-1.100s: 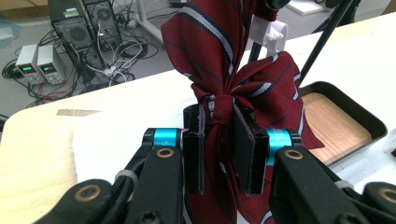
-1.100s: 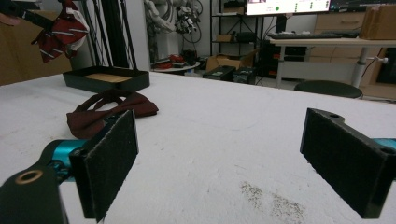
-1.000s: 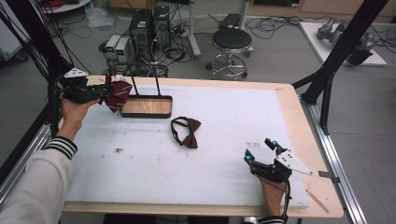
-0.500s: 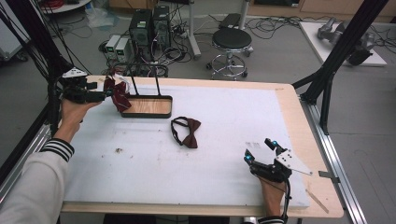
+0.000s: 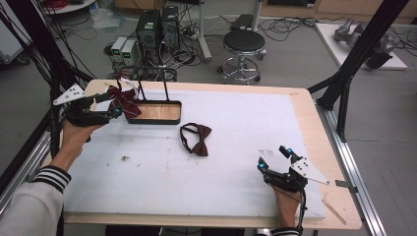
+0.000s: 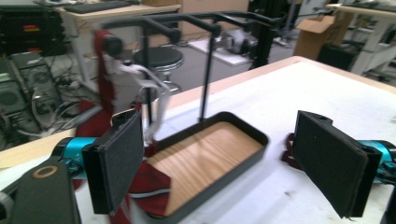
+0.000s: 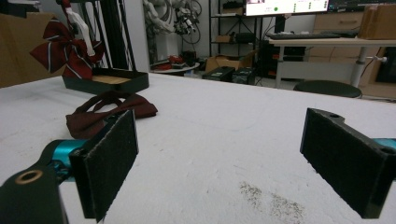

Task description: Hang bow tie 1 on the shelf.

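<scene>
A red striped bow hangs by its band from the left arm of a black rack, above the rack's wooden tray. My left gripper is just left of the bow, and its jaws have just been opening. In the left gripper view the left gripper is open, the tray lies between the jaws, and the bow's tail shows behind the left pad. A dark maroon bow tie lies flat on the white mat. My right gripper rests open near the front right.
The white mat covers a wooden table. A dark smudge marks the mat at front left. Black frame posts stand at both sides. A stool and computers are on the floor behind.
The left gripper's jaws opened and let go of the red striped bow, which stays hanging on the rack. The left hand then drew back towards the front left. The right gripper kept still.
</scene>
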Motion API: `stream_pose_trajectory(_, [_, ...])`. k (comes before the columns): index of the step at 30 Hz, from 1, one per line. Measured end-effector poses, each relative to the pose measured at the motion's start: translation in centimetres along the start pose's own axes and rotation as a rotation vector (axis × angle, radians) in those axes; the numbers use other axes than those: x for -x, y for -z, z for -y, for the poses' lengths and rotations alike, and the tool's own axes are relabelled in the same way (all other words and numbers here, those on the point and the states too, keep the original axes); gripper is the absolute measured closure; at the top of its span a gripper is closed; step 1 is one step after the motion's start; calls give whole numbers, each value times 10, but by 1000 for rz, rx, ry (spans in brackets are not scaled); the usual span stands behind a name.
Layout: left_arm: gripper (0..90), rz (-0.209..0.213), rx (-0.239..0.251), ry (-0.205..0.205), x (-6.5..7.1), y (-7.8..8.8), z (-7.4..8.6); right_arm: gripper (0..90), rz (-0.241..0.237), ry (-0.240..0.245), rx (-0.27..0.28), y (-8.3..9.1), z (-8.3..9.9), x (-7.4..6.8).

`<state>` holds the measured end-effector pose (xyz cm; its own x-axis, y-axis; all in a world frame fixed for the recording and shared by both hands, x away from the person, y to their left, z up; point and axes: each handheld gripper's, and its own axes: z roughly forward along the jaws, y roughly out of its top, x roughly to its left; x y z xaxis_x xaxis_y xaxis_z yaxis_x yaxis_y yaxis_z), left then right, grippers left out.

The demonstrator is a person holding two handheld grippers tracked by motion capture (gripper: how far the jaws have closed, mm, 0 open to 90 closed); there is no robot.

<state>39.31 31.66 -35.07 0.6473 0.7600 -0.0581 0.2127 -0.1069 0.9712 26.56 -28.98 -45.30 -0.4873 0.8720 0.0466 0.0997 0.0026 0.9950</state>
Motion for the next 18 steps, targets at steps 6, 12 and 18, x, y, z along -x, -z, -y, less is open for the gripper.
stream_pose_trajectory(6, [173, 42, 66, 6, 11, 11, 9, 105, 3, -1, 0, 0, 0, 0])
stream_pose_trajectory(12, [173, 49, 111, 2, 22, 22, 16, 105, 4, 4, -3, 0, 0, -1])
stream_pose_trajectory(18, [173, 53, 156, -12, 40, 29, 22, 106, 4, 3, -2, 0, 0, -1])
